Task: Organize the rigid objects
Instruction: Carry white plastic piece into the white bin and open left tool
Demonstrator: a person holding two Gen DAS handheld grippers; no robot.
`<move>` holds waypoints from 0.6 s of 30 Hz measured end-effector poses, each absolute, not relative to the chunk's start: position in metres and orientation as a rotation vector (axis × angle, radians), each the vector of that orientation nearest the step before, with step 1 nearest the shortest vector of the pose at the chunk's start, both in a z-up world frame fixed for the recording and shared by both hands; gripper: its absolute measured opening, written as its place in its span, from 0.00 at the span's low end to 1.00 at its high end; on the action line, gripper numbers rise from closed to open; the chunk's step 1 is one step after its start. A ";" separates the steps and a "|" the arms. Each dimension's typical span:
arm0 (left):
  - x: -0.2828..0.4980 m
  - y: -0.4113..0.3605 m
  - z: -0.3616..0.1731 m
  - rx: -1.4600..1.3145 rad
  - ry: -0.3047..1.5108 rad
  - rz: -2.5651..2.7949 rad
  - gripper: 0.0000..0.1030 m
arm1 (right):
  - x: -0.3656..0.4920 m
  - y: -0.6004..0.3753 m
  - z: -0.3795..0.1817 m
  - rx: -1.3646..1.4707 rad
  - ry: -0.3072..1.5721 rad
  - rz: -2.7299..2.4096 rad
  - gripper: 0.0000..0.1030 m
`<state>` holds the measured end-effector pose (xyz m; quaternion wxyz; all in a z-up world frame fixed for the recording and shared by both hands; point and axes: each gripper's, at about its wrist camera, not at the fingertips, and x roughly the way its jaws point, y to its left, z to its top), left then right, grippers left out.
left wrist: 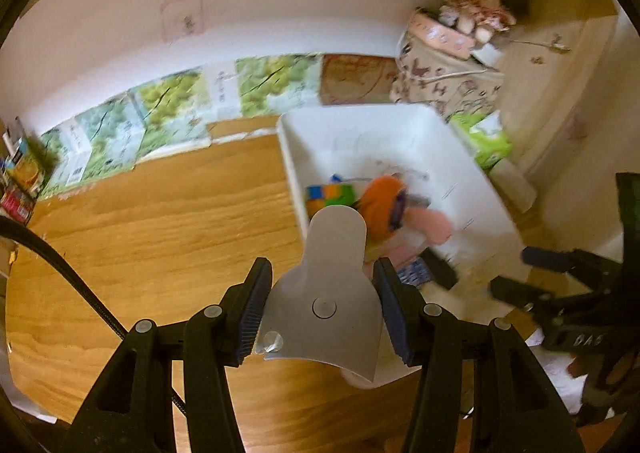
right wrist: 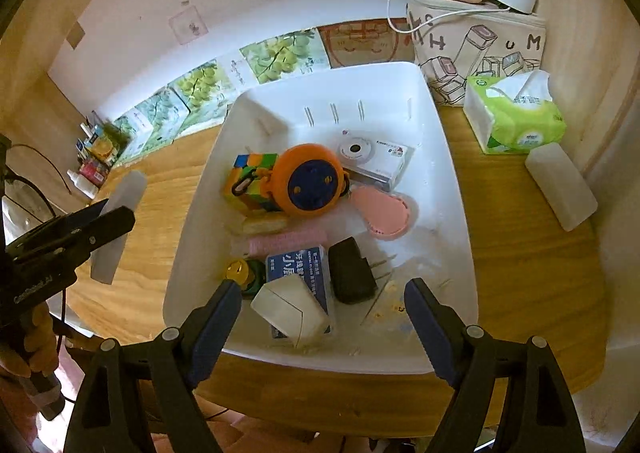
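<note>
A wooden desk (right wrist: pixel 520 253) meets a white wall (left wrist: pixel 120 33) at twelve o'clock. The left gripper (left wrist: pixel 320 313) pinches a grey plastic piece (left wrist: pixel 328 293); the right gripper (right wrist: pixel 320 317) stands spread over the white bin (right wrist: pixel 452 181).

A light wooden table top (right wrist: pixel 520 273) carries a white plastic bin (right wrist: pixel 452 189). Beside the bin lie a green packet of tissues (right wrist: pixel 516 121), a frosted white oblong case (right wrist: pixel 560 185) and a printed canvas bag (right wrist: pixel 480 49).

One white plastic bin (right wrist: pixel 452 189) holds one multicoloured puzzle cube (right wrist: pixel 250 183), one round orange toy (right wrist: pixel 310 181), one white compact camera (right wrist: pixel 372 157), one black plug adapter (right wrist: pixel 352 271).
</note>
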<state>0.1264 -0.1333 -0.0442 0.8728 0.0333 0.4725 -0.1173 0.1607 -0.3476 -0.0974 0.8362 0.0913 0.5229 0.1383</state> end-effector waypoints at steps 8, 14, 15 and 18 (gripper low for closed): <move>0.141 -0.168 -0.043 -0.005 1.003 -0.300 0.55 | 0.168 -0.358 -0.091 0.213 1.099 0.257 0.85; 0.149 -0.182 -0.056 -0.053 1.054 -0.286 0.55 | 0.169 -0.362 -0.086 0.186 1.090 0.211 1.00; 0.149 -0.182 -0.057 -0.056 1.058 -0.282 0.56 | 0.170 -0.362 -0.086 0.186 1.093 0.208 1.00; 0.149 -0.178 -0.057 -0.095 1.067 -0.268 0.70 | 0.171 -0.361 -0.082 0.185 1.091 0.201 1.00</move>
